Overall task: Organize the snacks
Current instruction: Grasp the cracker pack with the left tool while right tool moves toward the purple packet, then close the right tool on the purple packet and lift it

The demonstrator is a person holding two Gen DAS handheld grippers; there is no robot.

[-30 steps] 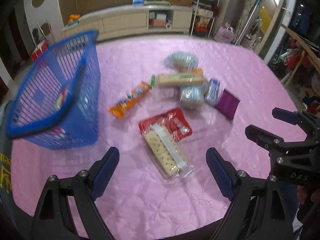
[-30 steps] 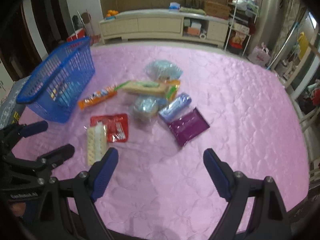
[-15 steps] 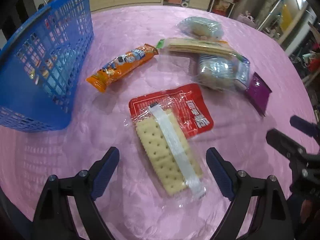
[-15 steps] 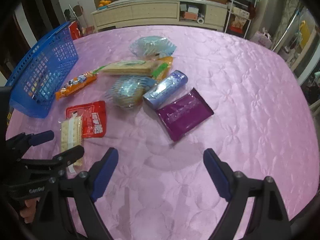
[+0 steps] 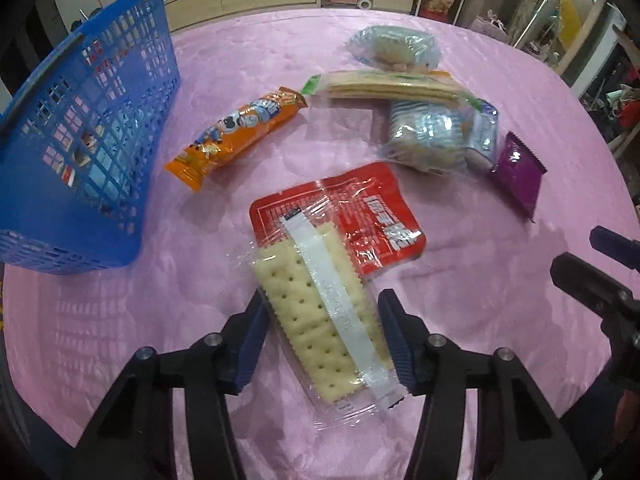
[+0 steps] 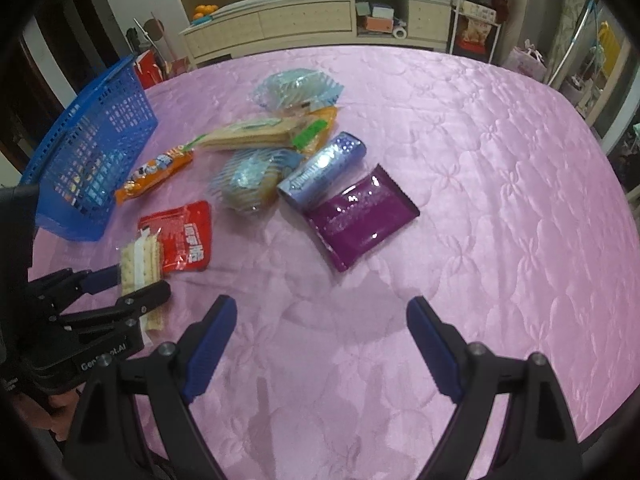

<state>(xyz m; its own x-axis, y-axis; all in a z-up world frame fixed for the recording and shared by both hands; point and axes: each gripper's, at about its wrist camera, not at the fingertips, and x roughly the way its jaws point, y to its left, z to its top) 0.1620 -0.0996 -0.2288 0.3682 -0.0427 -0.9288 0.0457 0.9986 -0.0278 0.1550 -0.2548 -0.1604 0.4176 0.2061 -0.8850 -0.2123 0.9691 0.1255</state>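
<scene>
Blue basket (image 5: 80, 128) at left, a few packs inside; most snacks lie loose on the pink cloth (image 5: 280, 40).

Left to right on the cloth: orange pack (image 5: 236, 132), cracker pack (image 5: 320, 312) lying partly over the red pouch (image 5: 360, 212), a pile of clear bags, purple pack (image 5: 518, 172). The left gripper (image 5: 322, 344) has just been closing; its jaws now sit narrow against the cracker pack's sides, apparently gripping it, not yet lifted. The right gripper (image 6: 320, 344) hangs wide and empty over bare cloth. Judged so, sorting is at an early stage.
</scene>
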